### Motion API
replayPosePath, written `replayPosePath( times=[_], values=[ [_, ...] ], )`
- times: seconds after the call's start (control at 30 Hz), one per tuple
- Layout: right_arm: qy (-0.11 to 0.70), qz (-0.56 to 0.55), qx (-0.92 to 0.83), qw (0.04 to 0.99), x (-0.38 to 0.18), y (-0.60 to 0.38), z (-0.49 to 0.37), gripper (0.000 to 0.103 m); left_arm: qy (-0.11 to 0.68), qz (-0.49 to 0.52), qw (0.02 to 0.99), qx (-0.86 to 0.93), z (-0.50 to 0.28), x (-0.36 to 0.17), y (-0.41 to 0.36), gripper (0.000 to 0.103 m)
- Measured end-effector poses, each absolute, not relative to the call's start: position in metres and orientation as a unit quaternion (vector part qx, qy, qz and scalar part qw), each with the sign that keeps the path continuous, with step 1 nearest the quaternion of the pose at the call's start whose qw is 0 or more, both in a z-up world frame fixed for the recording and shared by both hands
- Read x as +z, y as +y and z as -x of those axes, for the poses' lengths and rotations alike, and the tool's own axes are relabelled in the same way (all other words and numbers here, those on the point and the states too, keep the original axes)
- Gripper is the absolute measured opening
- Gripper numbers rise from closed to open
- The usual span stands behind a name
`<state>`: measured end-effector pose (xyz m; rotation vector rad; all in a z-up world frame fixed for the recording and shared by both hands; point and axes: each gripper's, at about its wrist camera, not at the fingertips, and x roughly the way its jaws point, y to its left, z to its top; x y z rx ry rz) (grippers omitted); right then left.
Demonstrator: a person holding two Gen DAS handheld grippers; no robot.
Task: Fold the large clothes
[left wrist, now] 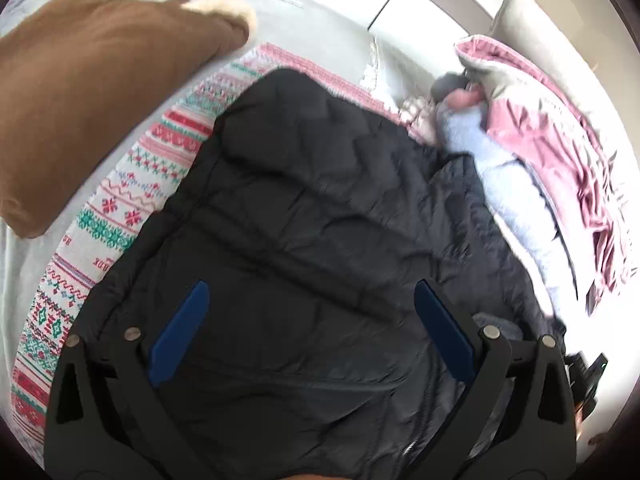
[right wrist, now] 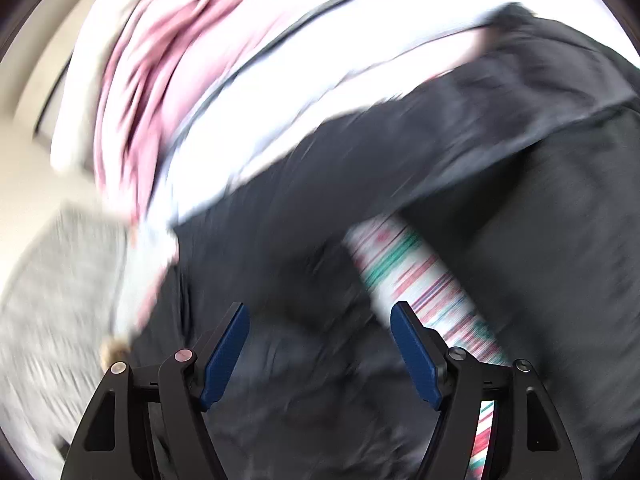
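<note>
A black quilted puffer jacket (left wrist: 312,208) lies spread on the bed over a patterned blanket (left wrist: 132,200). My left gripper (left wrist: 312,292) hovers over its lower part, blue pads wide apart, holding nothing. In the blurred right wrist view the same black jacket (right wrist: 320,208) fills the middle, with a strip of the patterned blanket (right wrist: 416,276) showing between its folds. My right gripper (right wrist: 320,316) is open above the jacket, empty. My right hand and light blue sleeve (left wrist: 476,148) reach over the jacket's far right edge in the left wrist view.
A brown garment with a pale fleece cuff (left wrist: 92,92) lies at the left on the grey bed sheet (left wrist: 320,28). A pink and grey quilt (left wrist: 560,152) is heaped at the right. A grey knit fabric (right wrist: 60,280) is at the left.
</note>
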<state>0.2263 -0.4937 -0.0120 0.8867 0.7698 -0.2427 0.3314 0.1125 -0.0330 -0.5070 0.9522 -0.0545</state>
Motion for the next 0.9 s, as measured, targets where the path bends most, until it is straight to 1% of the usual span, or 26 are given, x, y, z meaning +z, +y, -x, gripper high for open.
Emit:
replayPosePath(
  times=[0.1, 0.2, 0.27, 0.33, 0.37, 0.4, 0.43, 0.47, 0.53, 0.6, 0.67, 0.77, 0.8, 0.83, 0.87, 0.9],
  values=[
    [0.292, -0.484, -0.140, 0.813, -0.008, -0.540, -0.201, 0.074, 0.474, 0.223, 0.852, -0.007, -0.341, -0.047, 0.115, 0.102],
    [0.265, -0.510, -0.139, 0.807, -0.008, -0.564, -0.190, 0.074, 0.493, 0.219, 0.842, -0.005, -0.338, -0.055, 0.124, 0.102],
    [0.228, -0.536, -0.127, 0.803, 0.000, -0.571, -0.180, 0.074, 0.493, 0.218, 0.842, -0.012, -0.336, -0.055, 0.128, 0.102],
    [0.172, -0.527, -0.102, 0.826, 0.023, -0.570, -0.166, 0.075, 0.488, 0.216, 0.846, -0.007, -0.335, -0.055, 0.129, 0.102],
    [0.157, -0.504, -0.109, 0.842, 0.034, -0.564, -0.165, 0.079, 0.486, 0.215, 0.847, -0.008, -0.335, -0.054, 0.131, 0.102],
    [0.156, -0.478, -0.128, 0.855, 0.042, -0.563, -0.161, 0.091, 0.484, 0.213, 0.849, -0.015, -0.335, -0.054, 0.130, 0.102],
    [0.170, -0.451, -0.159, 0.862, 0.045, -0.561, -0.162, 0.098, 0.484, 0.209, 0.850, -0.017, -0.335, -0.054, 0.130, 0.102],
    [0.208, -0.430, -0.212, 0.853, 0.039, -0.567, -0.166, 0.098, 0.484, 0.203, 0.851, -0.014, -0.337, -0.054, 0.129, 0.102],
    [0.254, -0.464, -0.267, 0.806, 0.009, -0.588, -0.168, 0.098, 0.481, 0.187, 0.857, 0.001, -0.336, -0.053, 0.128, 0.102],
    [0.244, -0.550, -0.272, 0.751, -0.027, -0.617, -0.162, 0.098, 0.479, 0.158, 0.863, 0.013, -0.336, -0.051, 0.124, 0.102],
    [0.221, -0.567, -0.275, 0.744, -0.032, -0.634, -0.163, 0.098, 0.478, 0.143, 0.867, 0.016, -0.336, -0.050, 0.124, 0.102],
    [0.206, -0.561, -0.283, 0.751, -0.033, -0.651, -0.181, 0.098, 0.475, 0.143, 0.868, 0.020, -0.337, -0.049, 0.126, 0.102],
    [0.207, -0.555, -0.292, 0.751, -0.039, -0.654, -0.191, 0.098, 0.476, 0.146, 0.867, 0.019, -0.337, -0.050, 0.127, 0.102],
    [0.210, -0.547, -0.306, 0.751, -0.045, -0.652, -0.200, 0.095, 0.478, 0.148, 0.865, 0.017, -0.338, -0.051, 0.128, 0.102],
    [0.208, -0.539, -0.314, 0.754, -0.049, -0.647, -0.205, 0.089, 0.480, 0.149, 0.864, 0.015, -0.339, -0.051, 0.129, 0.102],
    [0.203, -0.531, -0.315, 0.760, -0.049, -0.648, -0.209, 0.065, 0.482, 0.149, 0.864, 0.015, -0.340, -0.052, 0.130, 0.102]
  ],
)
